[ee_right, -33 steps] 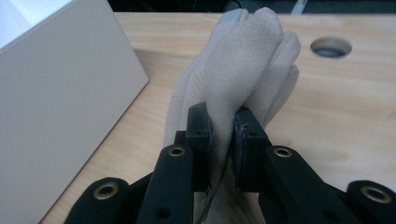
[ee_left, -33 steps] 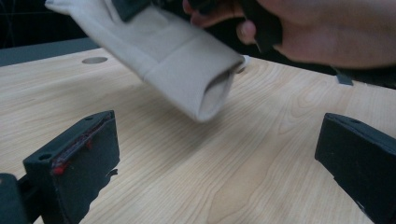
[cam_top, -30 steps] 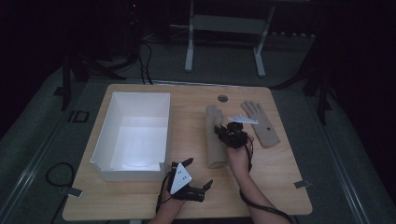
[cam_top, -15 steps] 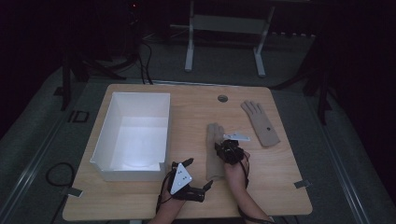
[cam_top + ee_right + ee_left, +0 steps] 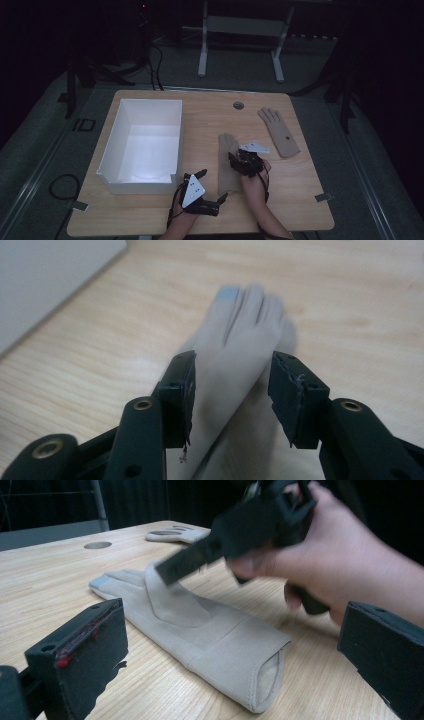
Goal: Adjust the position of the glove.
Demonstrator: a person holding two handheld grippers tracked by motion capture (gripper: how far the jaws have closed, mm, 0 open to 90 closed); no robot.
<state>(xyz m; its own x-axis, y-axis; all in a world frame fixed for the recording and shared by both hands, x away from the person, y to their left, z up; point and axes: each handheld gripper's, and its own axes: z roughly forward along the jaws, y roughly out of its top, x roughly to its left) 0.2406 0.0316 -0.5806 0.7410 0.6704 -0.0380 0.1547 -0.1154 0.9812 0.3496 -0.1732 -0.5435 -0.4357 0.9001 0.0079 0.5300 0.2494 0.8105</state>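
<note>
A beige glove (image 5: 228,172) lies flat on the wooden table (image 5: 305,200), fingers pointing away and cuff towards the near edge. My right gripper (image 5: 234,159) hovers low over it. Its jaws have just been opening and now stand apart, with the glove (image 5: 235,335) below and between them and the pads (image 5: 186,385) not pressing on it. My left gripper (image 5: 212,186) rests near the front edge, wide open and empty, facing the glove's cuff (image 5: 265,680). A second beige glove (image 5: 279,131) lies flat at the back right.
A white open box (image 5: 112,160) stands on the left half of the table, close to the left gripper. A round cable hole (image 5: 238,105) sits near the far edge. Beyond the table are metal stand legs (image 5: 202,60) on a dark floor.
The right gripper has come towards the person and lower, dragging the near glove with it. Its jaws, shut before, now stand apart off the glove. The left gripper has stayed put.
</note>
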